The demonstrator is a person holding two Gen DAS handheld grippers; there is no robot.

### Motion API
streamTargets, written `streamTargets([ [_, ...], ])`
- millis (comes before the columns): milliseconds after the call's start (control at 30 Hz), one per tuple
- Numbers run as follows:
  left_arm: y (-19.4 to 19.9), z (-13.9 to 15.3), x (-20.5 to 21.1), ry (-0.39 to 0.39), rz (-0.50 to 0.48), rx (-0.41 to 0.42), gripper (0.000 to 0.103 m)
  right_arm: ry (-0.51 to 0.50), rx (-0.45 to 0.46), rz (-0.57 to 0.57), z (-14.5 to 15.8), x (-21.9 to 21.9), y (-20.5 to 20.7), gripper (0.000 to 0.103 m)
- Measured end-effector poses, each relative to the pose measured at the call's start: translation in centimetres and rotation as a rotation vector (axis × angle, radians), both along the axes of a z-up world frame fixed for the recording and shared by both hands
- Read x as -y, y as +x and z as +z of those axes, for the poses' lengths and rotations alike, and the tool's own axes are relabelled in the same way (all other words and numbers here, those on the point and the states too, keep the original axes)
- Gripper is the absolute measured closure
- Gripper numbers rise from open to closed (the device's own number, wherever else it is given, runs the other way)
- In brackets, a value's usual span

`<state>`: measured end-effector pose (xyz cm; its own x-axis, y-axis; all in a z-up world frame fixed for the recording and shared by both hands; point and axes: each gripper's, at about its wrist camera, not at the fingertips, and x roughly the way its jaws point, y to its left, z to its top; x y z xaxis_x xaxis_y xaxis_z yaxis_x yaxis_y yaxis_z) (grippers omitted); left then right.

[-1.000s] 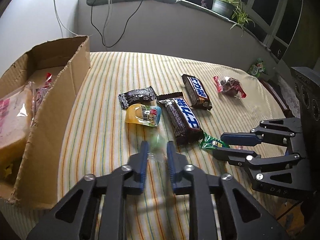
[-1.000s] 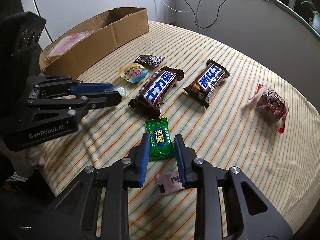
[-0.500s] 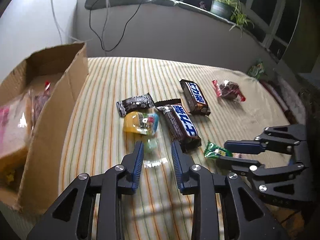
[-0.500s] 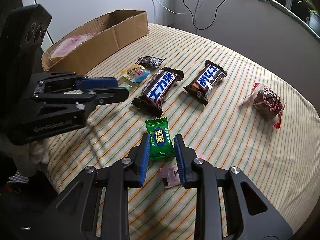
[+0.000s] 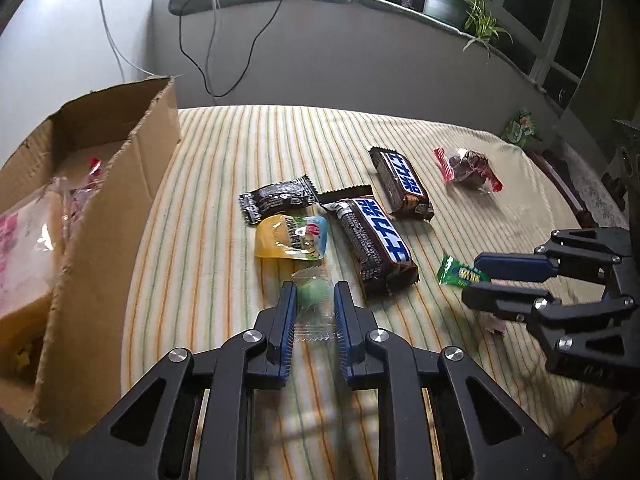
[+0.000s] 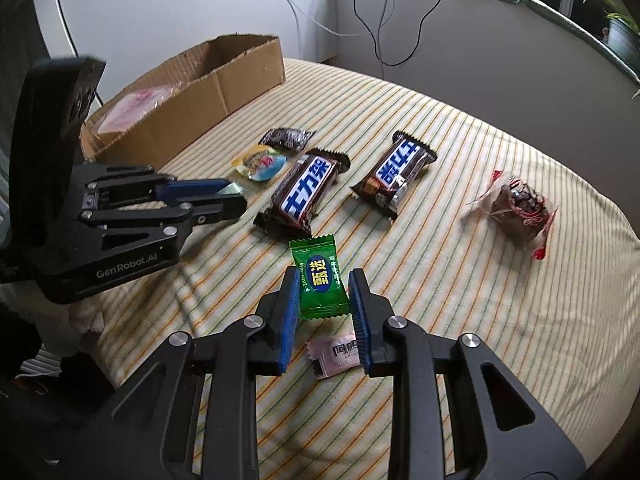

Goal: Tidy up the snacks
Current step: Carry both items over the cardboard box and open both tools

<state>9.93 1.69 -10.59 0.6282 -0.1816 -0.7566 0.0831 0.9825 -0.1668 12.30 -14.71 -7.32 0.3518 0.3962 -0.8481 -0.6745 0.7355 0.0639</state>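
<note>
Closing in since a second ago, the left gripper (image 5: 314, 300) now brackets a pale green candy (image 5: 313, 295) in clear wrap on the striped worktop (image 5: 224, 184), jaws parted and not yet clamped. Level and low beside it, the right gripper (image 6: 325, 292) straddles a green candy packet (image 6: 319, 278), its jaws likewise released, with a pink wrapper (image 6: 338, 354) lying beneath. Two chocolate bars, the nearer (image 5: 372, 246) and the farther (image 5: 401, 184), a yellow jelly cup (image 5: 292, 237) and a dark sachet (image 5: 278, 198) lie just ahead; a cardboard box (image 5: 116, 208) sits at the left.
</note>
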Motion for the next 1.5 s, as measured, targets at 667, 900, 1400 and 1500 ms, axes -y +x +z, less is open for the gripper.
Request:
streamTargets([
  [667,-2.1,6.0,-7.8,-0.021,0.155,0.154,0.086,0.084,0.117,0.104,6.5,-9.1,2.8,0.077],
  [900,-1.7,6.6,-11.8,-0.012,0.24,0.162,0.086,0.104,0.113,0.148,7.1,-14.2,5.0,0.077],
  [1400,-0.5,6.3,-15.4,-0.04,0.317,0.147,0.085,0.077,0.067,0.177,4.4,-20.8,8.5,0.077],
  [1500,-0.2,6.4,-15.7,-0.041,0.323,0.147,0.085,0.08,0.056,0.174,4.1,-21.3,9.0,0.077],
])
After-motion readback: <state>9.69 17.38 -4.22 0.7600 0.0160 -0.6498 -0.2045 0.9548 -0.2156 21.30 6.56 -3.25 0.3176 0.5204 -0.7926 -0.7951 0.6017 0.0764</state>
